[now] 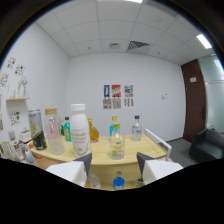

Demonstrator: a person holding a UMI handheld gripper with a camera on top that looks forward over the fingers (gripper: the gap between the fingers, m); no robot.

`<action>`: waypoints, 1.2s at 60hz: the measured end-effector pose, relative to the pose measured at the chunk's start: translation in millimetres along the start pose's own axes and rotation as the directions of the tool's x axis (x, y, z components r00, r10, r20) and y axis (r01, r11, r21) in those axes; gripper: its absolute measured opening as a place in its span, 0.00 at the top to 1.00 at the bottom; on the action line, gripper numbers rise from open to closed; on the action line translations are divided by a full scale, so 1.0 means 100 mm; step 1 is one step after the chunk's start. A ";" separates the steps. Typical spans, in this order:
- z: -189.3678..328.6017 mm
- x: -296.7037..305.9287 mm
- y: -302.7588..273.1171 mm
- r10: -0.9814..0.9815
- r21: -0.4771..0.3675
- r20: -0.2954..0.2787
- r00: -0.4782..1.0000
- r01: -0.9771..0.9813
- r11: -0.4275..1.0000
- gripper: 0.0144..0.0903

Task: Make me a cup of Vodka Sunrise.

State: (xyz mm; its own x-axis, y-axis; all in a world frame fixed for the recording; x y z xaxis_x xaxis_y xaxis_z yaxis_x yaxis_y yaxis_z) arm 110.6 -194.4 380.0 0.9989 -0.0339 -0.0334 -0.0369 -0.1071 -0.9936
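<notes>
Our gripper (114,161) is spread wide and holds nothing, hanging short of the wooden table (150,150). We judge the step is reaching for a bottle, so we should pick one, centre it between the fingers and close low on its body. Beyond stand one white bottle (79,129), one dark can (36,130) and at least five clear or coloured bottles.

Desk (102,156): middle of my frame, beyond the tongs (113,165).
Left on desk: can (36,130), then jar (53,131), then tall bottle (79,129).
Centre: small bottle (117,143).
Behind, right: capped bottle (137,128).
Far wall: posters (117,96).
</notes>
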 end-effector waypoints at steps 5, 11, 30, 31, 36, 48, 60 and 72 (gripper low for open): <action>0.30 0.05 -0.15 0.004 0.007 -0.003 1.000 -0.004 1.000 0.14; 0.59 0.05 -0.18 0.007 -0.020 0.005 1.000 -0.007 1.000 0.22; 0.93 0.10 0.03 0.012 -0.104 -0.012 1.000 -0.013 0.994 0.70; 0.92 0.10 0.03 0.008 -0.105 -0.007 1.000 -0.009 0.994 0.71; 0.87 0.06 0.04 -0.001 -0.106 0.019 1.000 0.003 0.994 0.72; 0.41 0.06 -0.23 -0.003 -0.023 0.050 0.999 0.004 1.000 0.72; -0.05 0.15 0.28 0.007 -0.029 0.046 0.999 -0.006 1.000 0.73; -0.12 0.14 1.64 0.058 -0.198 0.032 0.998 -0.051 0.979 0.73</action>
State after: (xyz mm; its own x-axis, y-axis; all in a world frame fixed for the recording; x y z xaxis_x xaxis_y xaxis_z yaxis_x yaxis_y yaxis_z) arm 118.2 -224.7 217.5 0.9955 -0.0082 -0.0948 -0.0929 -0.2999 -0.9494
